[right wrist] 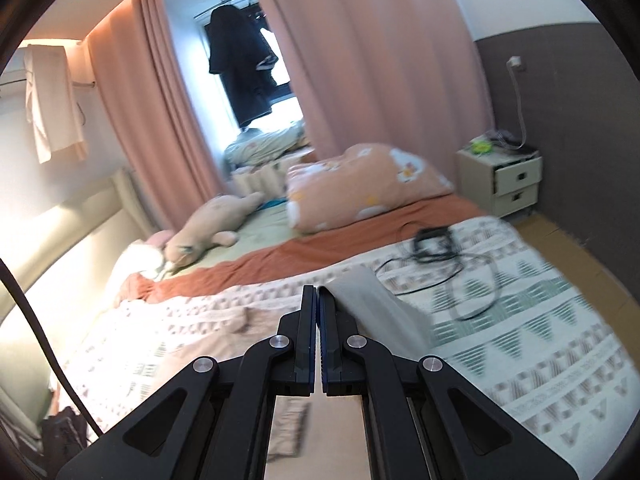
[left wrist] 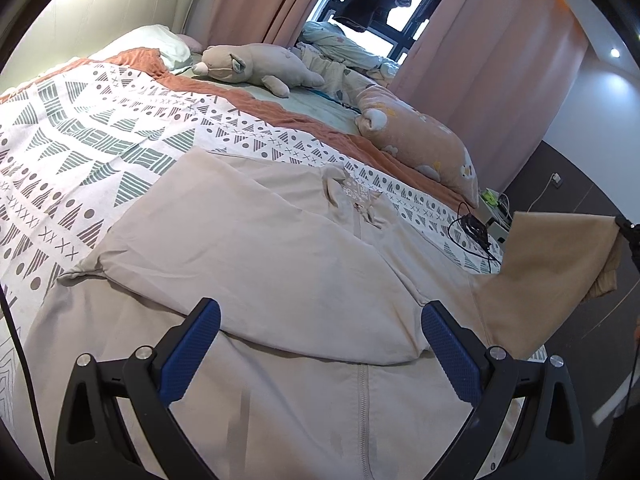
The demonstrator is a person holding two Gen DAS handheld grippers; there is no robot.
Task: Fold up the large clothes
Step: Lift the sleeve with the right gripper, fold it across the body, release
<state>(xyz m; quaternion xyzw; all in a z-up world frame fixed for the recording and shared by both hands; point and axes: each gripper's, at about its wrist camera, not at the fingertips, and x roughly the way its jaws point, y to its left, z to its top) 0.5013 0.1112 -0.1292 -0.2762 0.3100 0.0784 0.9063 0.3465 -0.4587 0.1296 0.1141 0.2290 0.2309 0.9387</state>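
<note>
A large beige zip-up garment (left wrist: 280,264) lies spread on the patterned bedspread (left wrist: 80,152). Its left sleeve is folded across the chest. My left gripper (left wrist: 320,320) is open and empty, hovering just above the garment's middle. The garment's right sleeve (left wrist: 556,272) is lifted up at the right edge of the left wrist view, held by my right gripper (left wrist: 626,232). In the right wrist view my right gripper (right wrist: 317,300) is shut on that sleeve fabric (right wrist: 380,304), which hangs from its right side above the bed.
A plush toy (left wrist: 256,66) and a peach pillow (left wrist: 424,140) lie at the far side of the bed. A black cable (right wrist: 448,256) lies on the bedspread (right wrist: 520,320) near the right edge. A bedside cabinet (right wrist: 504,176) stands by the dark wall. Pink curtains hang behind.
</note>
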